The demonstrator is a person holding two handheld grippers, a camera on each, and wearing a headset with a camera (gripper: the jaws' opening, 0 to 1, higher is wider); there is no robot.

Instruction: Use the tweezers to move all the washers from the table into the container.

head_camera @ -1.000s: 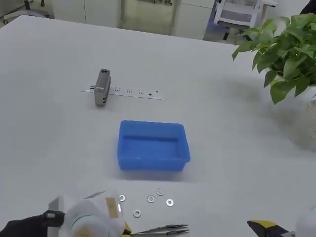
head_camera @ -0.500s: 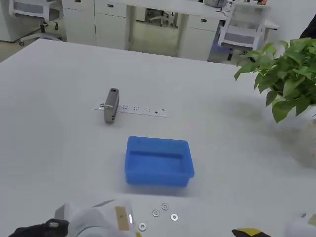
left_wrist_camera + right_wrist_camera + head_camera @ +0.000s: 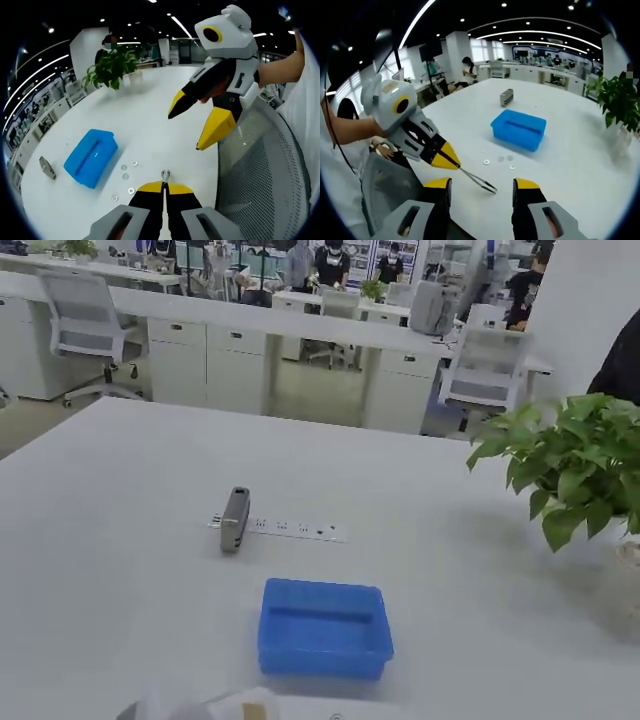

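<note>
Where the left hand-held gripper point(image 3: 165, 185) clamps, tweezers point(image 3: 165, 174) hide.

blue container point(image 3: 325, 630), green plant point(image 3: 572, 465), wht table point(image 3: 100, 540)

No readable text or numbers; small marks on the power strip point(image 3: 296, 530) possibly print, too blurred.

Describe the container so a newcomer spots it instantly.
Start at the wide white table and find the power strip near its middle. Just nearer the camera sits the container: an open rectangular tray, the only blue item, unlike the grey plug block.
</note>
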